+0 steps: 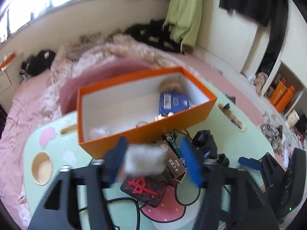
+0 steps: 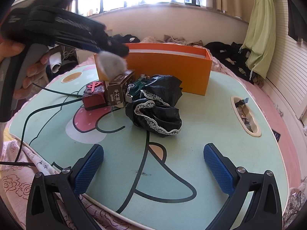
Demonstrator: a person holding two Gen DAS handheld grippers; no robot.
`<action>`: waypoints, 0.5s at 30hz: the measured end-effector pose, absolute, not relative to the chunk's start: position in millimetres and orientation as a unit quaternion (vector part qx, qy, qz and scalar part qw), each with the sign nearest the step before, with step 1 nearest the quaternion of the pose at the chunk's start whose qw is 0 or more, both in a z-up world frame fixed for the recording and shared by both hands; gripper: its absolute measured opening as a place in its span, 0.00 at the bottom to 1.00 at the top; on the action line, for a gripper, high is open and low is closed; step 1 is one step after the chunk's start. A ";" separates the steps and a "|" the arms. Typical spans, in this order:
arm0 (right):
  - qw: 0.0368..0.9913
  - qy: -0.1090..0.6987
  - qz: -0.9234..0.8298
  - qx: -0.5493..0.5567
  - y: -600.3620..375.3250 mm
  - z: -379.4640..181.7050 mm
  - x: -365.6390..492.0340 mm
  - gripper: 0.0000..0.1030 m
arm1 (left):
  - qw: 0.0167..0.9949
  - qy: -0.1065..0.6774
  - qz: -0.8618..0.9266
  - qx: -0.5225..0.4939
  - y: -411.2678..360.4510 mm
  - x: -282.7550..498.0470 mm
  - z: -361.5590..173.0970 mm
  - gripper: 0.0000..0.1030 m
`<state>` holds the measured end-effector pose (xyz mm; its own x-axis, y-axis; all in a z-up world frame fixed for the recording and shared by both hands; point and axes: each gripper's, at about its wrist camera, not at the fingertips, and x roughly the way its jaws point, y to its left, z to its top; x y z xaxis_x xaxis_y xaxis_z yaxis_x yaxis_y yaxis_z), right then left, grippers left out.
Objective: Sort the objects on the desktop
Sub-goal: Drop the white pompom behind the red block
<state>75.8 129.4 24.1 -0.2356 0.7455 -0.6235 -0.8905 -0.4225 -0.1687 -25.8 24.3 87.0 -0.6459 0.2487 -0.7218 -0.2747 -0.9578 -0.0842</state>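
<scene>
Where the left wrist camera looks down over the mint-green counter [image 1: 57, 149], the left gripper [image 1: 153, 161] hangs just short of the orange box [image 1: 145, 132], its blue fingers [image 1: 189, 161] spread apart. A blurred grey fluffy ball [image 1: 144, 162] sits between them, close against the left finger; I cannot tell whether either pad presses on it. Inside the box lie a blue packet [image 1: 173, 102] and a brown furry thing at the far end, and something clear at the near end. Below the gripper a brown card box [image 1: 172, 162] leans beside a dark red mahjong-tile block [image 1: 143, 189], with a green toy car [image 1: 172, 140] and crumpled black fabric [image 1: 207, 143] just beyond.

From the right wrist camera, the right gripper [image 2: 153, 168] rests low over the near edge of the counter [image 2: 220, 115], its pads wide apart with nothing between them. Across the counter a hand [image 2: 28, 71] grips the left gripper's handle; the grey fluffy ball [image 2: 111, 64] hangs at its tip, just above the brown card box [image 2: 120, 91] and in front of the orange box [image 2: 172, 72]. The mahjong-tile block [image 2: 95, 95], the toy car [image 2: 134, 89] and the black lace-trimmed fabric [image 2: 157, 111] cluster together mid-counter.
</scene>
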 end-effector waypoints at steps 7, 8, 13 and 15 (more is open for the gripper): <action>0.525 0.111 0.778 -0.326 129.4 24.2 76.8 1.00 | 0.122 0.001 0.905 -0.407 4.5 21.9 67.2 0.76; 0.525 0.111 0.778 -0.326 129.1 24.1 76.3 1.00 | 0.128 -0.007 0.898 -0.420 2.3 27.8 57.7 0.76; 0.525 0.111 0.778 -0.326 129.3 24.1 77.7 1.00 | 0.112 -0.005 0.886 -0.450 2.3 37.6 18.2 0.77; 0.525 0.110 0.779 -0.326 128.7 24.3 76.7 1.00 | 0.093 0.024 0.895 -0.436 7.4 40.3 13.6 0.81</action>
<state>76.7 128.7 24.3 -0.2367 0.7456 -0.6230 -0.8893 -0.4245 -0.1700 40.3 7.4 13.6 -0.6030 0.1464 -0.7842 -0.1875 -0.9815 -0.0390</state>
